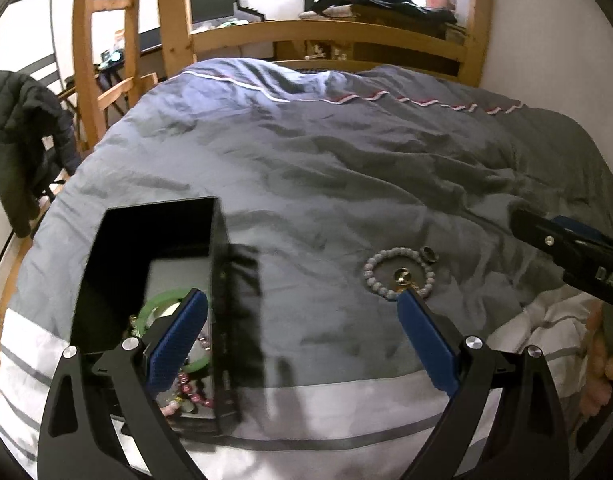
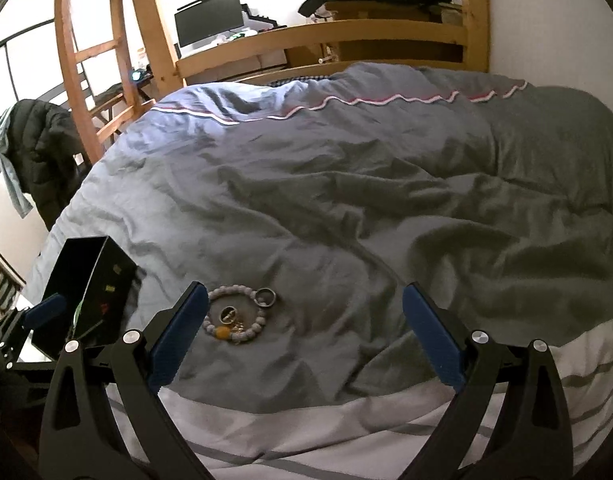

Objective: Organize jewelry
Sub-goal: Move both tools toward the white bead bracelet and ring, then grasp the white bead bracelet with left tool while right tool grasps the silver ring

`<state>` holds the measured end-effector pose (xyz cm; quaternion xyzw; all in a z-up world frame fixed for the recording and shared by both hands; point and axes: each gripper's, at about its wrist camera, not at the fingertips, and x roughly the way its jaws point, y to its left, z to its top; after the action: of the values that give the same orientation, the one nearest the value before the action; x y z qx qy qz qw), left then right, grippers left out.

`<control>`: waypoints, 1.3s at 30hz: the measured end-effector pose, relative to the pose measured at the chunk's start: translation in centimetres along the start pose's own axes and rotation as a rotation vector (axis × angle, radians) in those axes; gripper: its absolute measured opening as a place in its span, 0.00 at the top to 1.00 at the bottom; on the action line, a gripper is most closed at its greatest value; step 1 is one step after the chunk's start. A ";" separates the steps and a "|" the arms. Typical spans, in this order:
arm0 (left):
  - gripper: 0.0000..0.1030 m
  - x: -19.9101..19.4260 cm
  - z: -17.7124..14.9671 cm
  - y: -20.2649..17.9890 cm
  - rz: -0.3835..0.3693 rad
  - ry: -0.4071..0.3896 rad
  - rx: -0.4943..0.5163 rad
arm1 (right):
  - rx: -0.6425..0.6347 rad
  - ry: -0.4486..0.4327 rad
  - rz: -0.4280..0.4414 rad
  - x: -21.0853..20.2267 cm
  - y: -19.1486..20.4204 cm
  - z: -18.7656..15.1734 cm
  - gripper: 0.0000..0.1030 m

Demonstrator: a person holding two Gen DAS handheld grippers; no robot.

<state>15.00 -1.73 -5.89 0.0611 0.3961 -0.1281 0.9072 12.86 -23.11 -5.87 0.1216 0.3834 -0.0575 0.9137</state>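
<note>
A black open box point(image 1: 154, 240) stands on the grey duvet at the left, holding a green bangle point(image 1: 162, 300) and pink beads point(image 1: 192, 390). My left gripper point(image 1: 302, 304) is open and empty, with its left finger over the box and its right finger near a grey bead bracelet point(image 1: 372, 276). A dark ring point(image 1: 429, 255) and a gold piece point(image 1: 402, 277) lie by the bracelet. In the right wrist view the bracelet point(image 2: 253, 330), the ring point(image 2: 265, 297) and the box point(image 2: 102, 292) lie left of centre. My right gripper point(image 2: 304, 300) is open and empty, just right of the jewelry.
The rumpled grey duvet point(image 2: 346, 200) covers the bed, with a white striped band point(image 2: 306, 432) at the near edge. A wooden bed frame and ladder point(image 2: 106, 52) stand behind. A dark jacket point(image 2: 42, 152) hangs at the left. The right gripper's body point(image 1: 578, 252) shows at the right edge.
</note>
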 end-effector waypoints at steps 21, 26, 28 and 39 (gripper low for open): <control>0.40 8.6 0.6 -4.5 -0.152 0.138 0.060 | 0.004 0.161 0.229 8.3 0.0 -1.2 0.62; 0.55 10.5 0.5 -4.4 -0.150 0.175 0.049 | -0.002 0.171 0.256 10.1 0.5 -1.4 0.62; 0.64 10.6 0.5 -4.2 -0.151 0.176 0.044 | -0.004 0.175 0.274 10.9 0.8 -1.4 0.62; 0.90 10.4 0.6 -3.6 -0.148 0.183 0.015 | -0.021 0.162 0.260 10.9 1.0 -2.2 0.80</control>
<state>21.26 -7.26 -13.16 0.0498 0.4798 -0.1916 0.8547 19.15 -21.68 -15.02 0.1651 0.4376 0.0751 0.8807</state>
